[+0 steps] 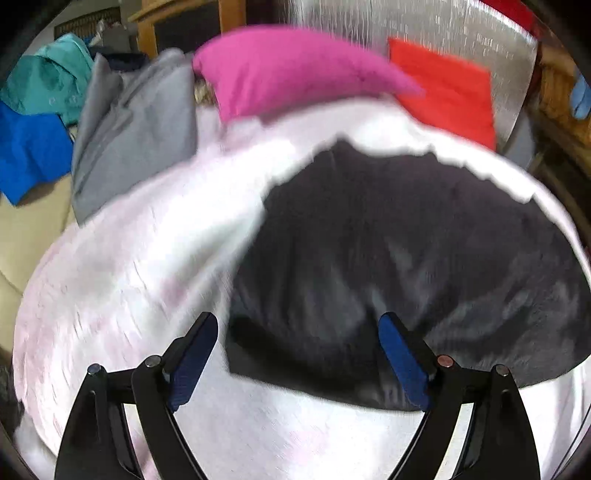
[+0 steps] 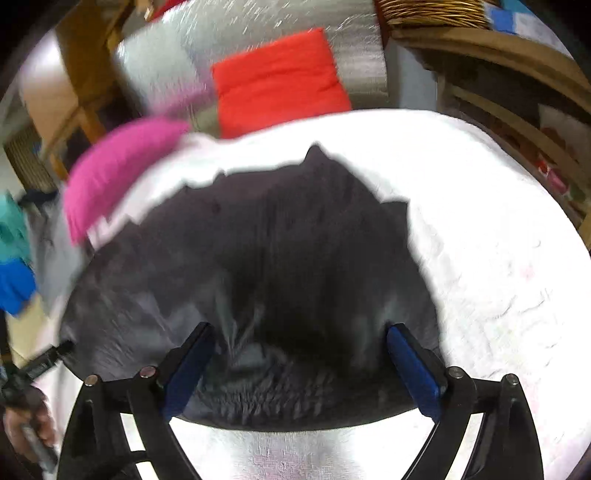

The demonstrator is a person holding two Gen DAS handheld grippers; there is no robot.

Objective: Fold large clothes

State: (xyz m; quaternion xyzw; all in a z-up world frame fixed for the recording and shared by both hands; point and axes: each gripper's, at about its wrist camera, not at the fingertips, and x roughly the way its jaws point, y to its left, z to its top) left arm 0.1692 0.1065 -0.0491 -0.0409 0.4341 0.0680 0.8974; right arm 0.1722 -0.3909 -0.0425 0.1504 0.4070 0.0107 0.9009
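A dark garment (image 1: pixel 388 258), charcoal and soft-looking with a faint sheen, lies spread on a white quilted cover (image 1: pixel 129 277) that fills most of both views. In the left wrist view, going from nine o'clock round: a blue cloth (image 1: pixel 29 155) and a teal one (image 1: pixel 48 77) hang at the far left, a grey fleece (image 1: pixel 133 133) slumps beside them, a pink cushion (image 1: pixel 295 70) sits at twelve o'clock, and a flat red pad (image 1: pixel 447 92) lies at one o'clock on a silvery mat (image 1: pixel 461 33). The left gripper (image 1: pixel 299 362) has its blue-padded jaws standing wide apart above the garment's near left corner; nothing is between the pads. The garment's far edge is ragged, with a peak at twelve o'clock; its near edge runs roughly straight and looks doubled over. White cover shows bare to the left and in front. In the right wrist view the right gripper (image 2: pixel 301 373) also has its jaws wide apart, the garment's near hem bunched and rippled between them; whether the pads touch the cloth I cannot tell. At three o'clock the cover lies open and bare up to wooden shelving (image 2: pixel 517 92). At eight o'clock a hand (image 2: pixel 29 424) holds the other tool's handle. Everything is blurred.
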